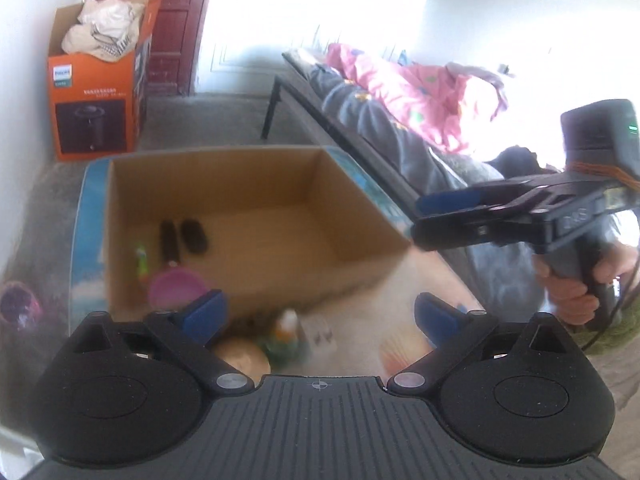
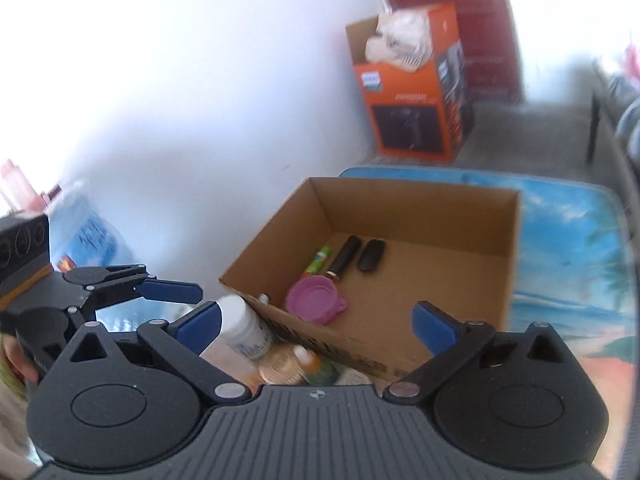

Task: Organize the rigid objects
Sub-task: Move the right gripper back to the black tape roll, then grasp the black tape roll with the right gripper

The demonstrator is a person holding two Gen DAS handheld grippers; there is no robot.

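An open cardboard box [image 2: 400, 248] stood mid-frame, holding a pink lid [image 2: 316, 298] at its near left corner, a green tube [image 2: 318, 260], a black cylinder [image 2: 346, 254] and a black oval case [image 2: 372, 255] lying side by side. Outside its near wall, low in the frame, stood a white bottle [image 2: 244, 330], a copper-coloured lid [image 2: 280, 368] and a small green bottle [image 2: 316, 366].

One open cardboard box [image 2: 400, 208] holds two black oblong items [image 2: 371, 255], one green tube [image 2: 318, 260] and one pink lid [image 2: 316, 298]; outside stand one white bottle [image 2: 244, 330] and one orange carton [image 2: 412, 120].
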